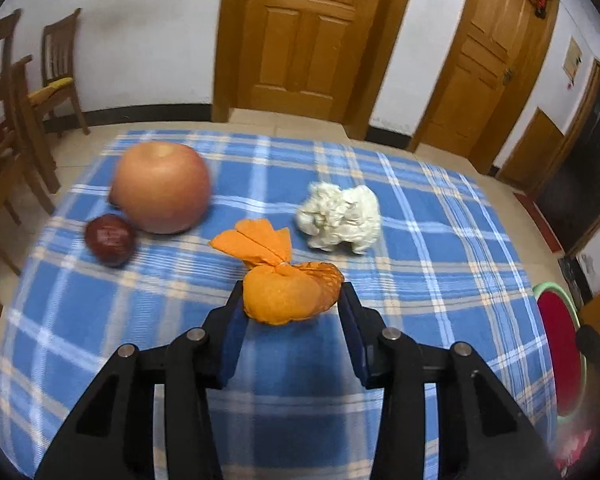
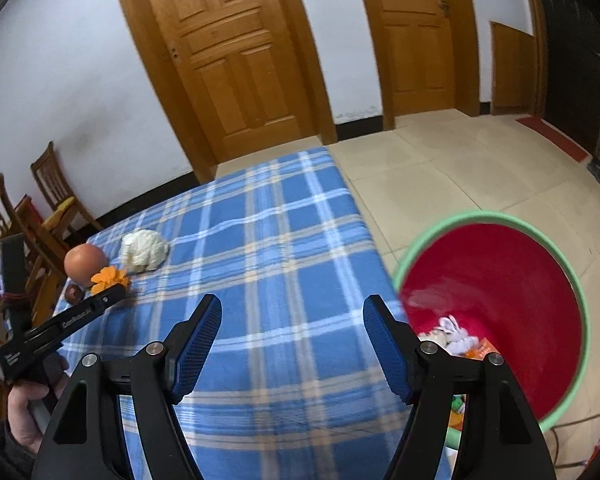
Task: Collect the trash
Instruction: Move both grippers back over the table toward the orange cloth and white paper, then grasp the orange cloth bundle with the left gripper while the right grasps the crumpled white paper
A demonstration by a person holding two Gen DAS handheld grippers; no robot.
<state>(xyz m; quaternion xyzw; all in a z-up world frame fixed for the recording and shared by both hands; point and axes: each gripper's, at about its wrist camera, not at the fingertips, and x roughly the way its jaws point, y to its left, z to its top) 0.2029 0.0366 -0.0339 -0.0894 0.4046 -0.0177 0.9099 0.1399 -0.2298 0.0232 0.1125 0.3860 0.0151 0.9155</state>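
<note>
the left hand-held gripper (image 1: 292, 304) has its pads against both sides of an orange wrapper (image 1: 288, 294) with a twisted top, gripping it low over the blue plaid worktop (image 1: 440, 240). just beyond lie a crumpled white tissue (image 1: 340, 222), an apple (image 1: 162, 186) and a small dark red fruit (image 1: 110, 238). the right hand-held gripper (image 2: 292, 344) gapes wide and empty above the worktop edge, beside a red bin (image 2: 500, 280) with a green rim holding scraps.
</note>
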